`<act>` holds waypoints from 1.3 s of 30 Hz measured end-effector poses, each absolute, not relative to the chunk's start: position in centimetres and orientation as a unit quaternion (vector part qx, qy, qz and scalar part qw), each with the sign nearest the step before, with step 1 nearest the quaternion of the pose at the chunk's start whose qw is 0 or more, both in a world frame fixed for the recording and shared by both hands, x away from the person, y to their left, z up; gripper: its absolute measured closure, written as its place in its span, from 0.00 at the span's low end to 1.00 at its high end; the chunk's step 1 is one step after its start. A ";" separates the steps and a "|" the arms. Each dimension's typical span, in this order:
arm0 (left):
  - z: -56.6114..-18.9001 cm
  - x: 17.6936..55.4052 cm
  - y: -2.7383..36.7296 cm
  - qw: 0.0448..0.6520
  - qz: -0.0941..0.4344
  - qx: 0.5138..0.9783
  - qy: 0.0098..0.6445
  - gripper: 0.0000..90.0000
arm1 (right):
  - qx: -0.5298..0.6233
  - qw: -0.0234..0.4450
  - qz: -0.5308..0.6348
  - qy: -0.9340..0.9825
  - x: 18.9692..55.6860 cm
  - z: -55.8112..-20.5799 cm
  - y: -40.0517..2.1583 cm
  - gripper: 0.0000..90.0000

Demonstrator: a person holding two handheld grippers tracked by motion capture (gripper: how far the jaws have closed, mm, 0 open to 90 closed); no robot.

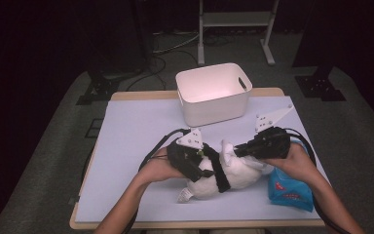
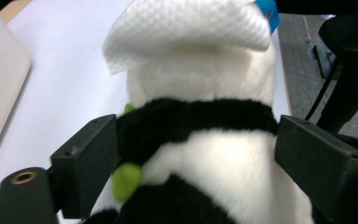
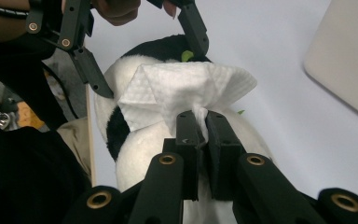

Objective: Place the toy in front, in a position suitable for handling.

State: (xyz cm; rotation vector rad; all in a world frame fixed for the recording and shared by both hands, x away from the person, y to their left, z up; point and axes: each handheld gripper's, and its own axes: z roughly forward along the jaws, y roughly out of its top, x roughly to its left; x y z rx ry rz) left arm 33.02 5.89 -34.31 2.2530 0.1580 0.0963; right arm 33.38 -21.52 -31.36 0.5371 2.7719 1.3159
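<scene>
A dark room surrounds your worktop (image 1: 126,146), a pale lilac sheet over a wooden board, with a white plastic bin (image 1: 213,92) at centre top of the high view. The black-and-white plush panda (image 1: 224,173) lies on its side at lower centre. It looks soft and light, so it will squash and roll; take it across the thick body, as your left tongs (image 1: 202,163) do now, jaws spread either side without visibly pressing in. Your right tongs (image 3: 204,128) are clenched on a white embossed paper tissue (image 3: 182,91) draped on the panda's fur. The tissue is thin, limp and easily torn; pinch it at a fold. At lower right sits a blue tissue packet (image 1: 289,189); its print is too blurred to read.
</scene>
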 end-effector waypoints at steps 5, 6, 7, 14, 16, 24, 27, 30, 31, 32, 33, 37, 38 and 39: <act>-34.7 33.1 6.5 0.426 0.031 0.901 0.071 0.12 | 0.179 0.007 0.421 0.889 33.6 -31.9 -22.0 0.93; -34.7 33.0 6.6 0.426 0.029 0.901 0.071 0.12 | 0.180 0.005 0.420 0.890 33.6 -32.0 -22.1 0.93; -34.8 33.0 6.7 0.424 0.027 0.902 0.071 0.12 | 0.183 0.005 0.417 0.890 33.6 -32.1 -22.3 0.93; -35.1 33.0 6.8 0.419 0.019 0.905 0.066 0.11 | 0.192 -0.001 0.412 0.891 33.7 -32.7 -23.2 0.93; -35.1 32.9 6.8 0.420 0.019 0.905 0.063 0.11 | 0.195 -0.006 0.407 0.892 33.7 -32.9 -23.4 0.93; -35.1 32.8 6.0 0.418 0.024 0.907 0.050 0.16 | 0.182 0.012 0.393 0.901 33.2 -32.2 -23.9 0.93; -35.1 32.7 5.7 0.416 0.027 0.908 0.047 0.16 | 0.175 0.021 0.385 0.906 33.0 -31.6 -23.3 0.93; -35.1 32.7 5.6 0.417 0.028 0.907 0.046 0.16 | 0.163 0.023 0.384 0.908 33.1 -31.5 -22.5 0.92; -35.1 32.7 5.6 0.418 0.027 0.907 0.046 0.16 | 0.159 0.023 0.383 0.910 33.2 -31.5 -22.1 0.92; -35.1 32.7 5.6 0.418 0.028 0.907 0.044 0.16 | 0.156 0.021 0.383 0.910 33.2 -31.6 -21.7 0.92; -35.1 32.7 5.5 0.419 0.028 0.907 0.044 0.16 | 0.153 0.019 0.382 0.911 33.3 -31.6 -21.4 0.92; -35.0 32.8 5.4 0.418 0.028 0.907 0.045 0.16 | 0.142 0.009 0.375 0.916 33.5 -32.3 -19.7 0.92; -35.1 32.8 5.4 0.418 0.028 0.907 0.045 0.16 | 0.139 0.007 0.373 0.917 33.5 -32.4 -19.5 0.92; -35.1 32.8 5.4 0.418 0.027 0.907 0.046 0.16 | 0.139 0.006 0.373 0.917 33.5 -32.5 -19.3 0.92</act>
